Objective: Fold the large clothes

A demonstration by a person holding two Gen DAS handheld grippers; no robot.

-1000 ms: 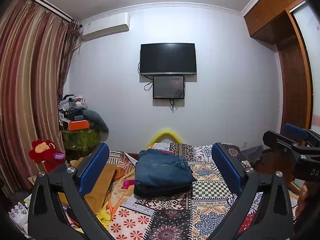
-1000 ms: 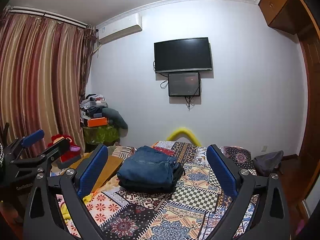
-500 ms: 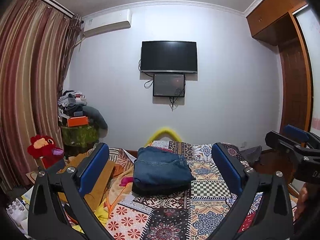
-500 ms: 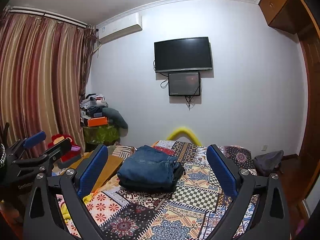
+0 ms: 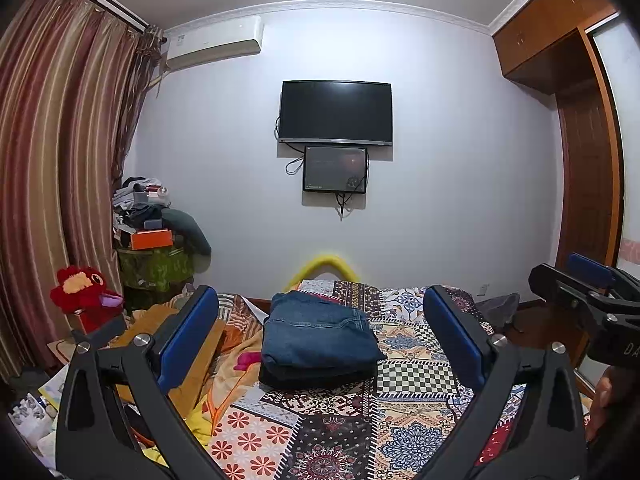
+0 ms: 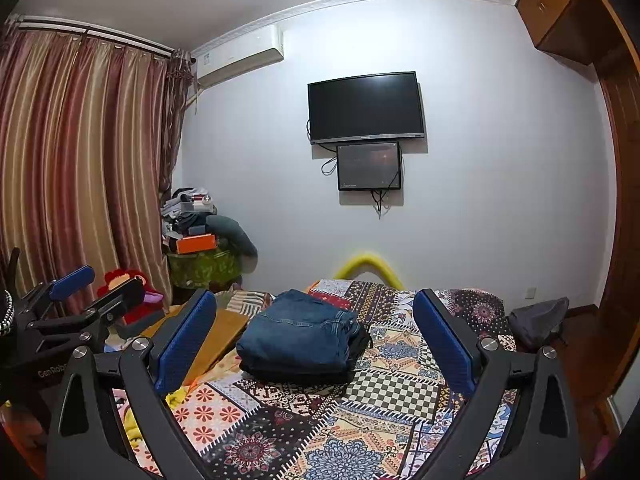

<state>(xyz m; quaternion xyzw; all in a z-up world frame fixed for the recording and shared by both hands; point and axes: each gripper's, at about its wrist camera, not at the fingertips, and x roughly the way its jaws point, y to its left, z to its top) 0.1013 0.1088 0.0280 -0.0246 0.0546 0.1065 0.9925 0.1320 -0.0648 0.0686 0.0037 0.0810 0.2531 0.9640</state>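
The jeans (image 5: pixel 318 334) lie folded on a darker garment on the bed (image 5: pixel 412 376). Both tools, left (image 5: pixel 320 344) and right (image 6: pixel 316 344), hang well apart from them, wide open and empty, so folding looks finished.

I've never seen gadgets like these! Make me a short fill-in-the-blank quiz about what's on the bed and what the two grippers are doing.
1. The folded jeans lie on the patchwork ____.
2. Both the left gripper and the right gripper are ____ and hold nothing.
3. The screen of the TV on the wall is ____.
4. The plush toy near the curtain is ____ in colour.

Missing words: bedspread; open; dark; red
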